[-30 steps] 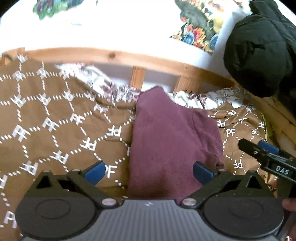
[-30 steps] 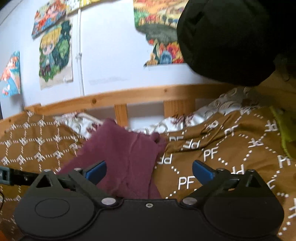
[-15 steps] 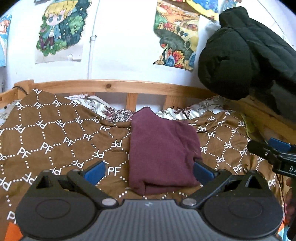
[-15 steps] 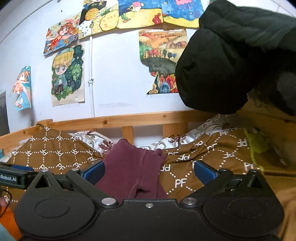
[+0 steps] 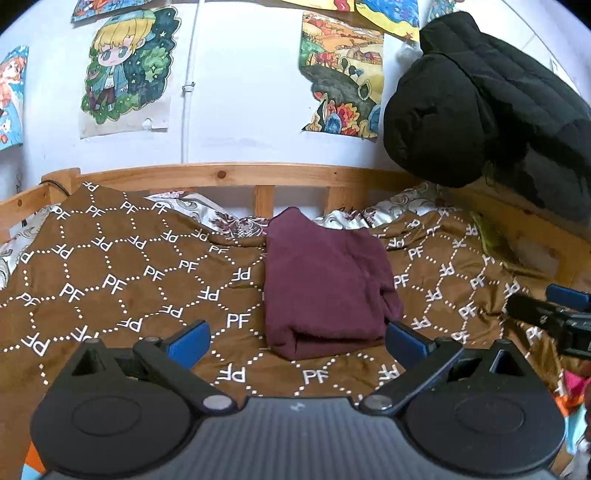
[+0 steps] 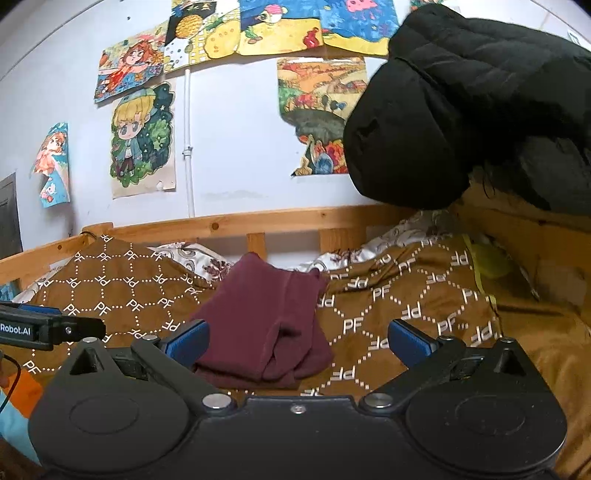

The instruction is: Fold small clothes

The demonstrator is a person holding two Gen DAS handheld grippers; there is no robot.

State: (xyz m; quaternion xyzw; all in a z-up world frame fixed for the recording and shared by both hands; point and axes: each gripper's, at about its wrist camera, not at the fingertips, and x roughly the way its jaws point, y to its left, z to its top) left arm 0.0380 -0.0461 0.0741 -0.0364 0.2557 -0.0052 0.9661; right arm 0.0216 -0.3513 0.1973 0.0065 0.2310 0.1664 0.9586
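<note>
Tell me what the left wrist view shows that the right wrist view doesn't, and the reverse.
Left wrist only: the right gripper entering from the right edge, and the garment's thick folded near edge seen straight on.

Right wrist only: the left gripper at the left edge, marked "Robot.AI", plus the upper row of drawings on the wall.

Both: the folded maroon garment lying on the brown blanket, the wooden rail, the black jacket, and each camera's own jaws open and empty.

1. Both grippers, left (image 5: 297,338) and right (image 6: 297,338), have drawn back from the garment (image 5: 325,284), which looks smaller now.
2. More wall and posters (image 6: 142,140) show than before.
3. The garment's near fold is now in full view.
</note>
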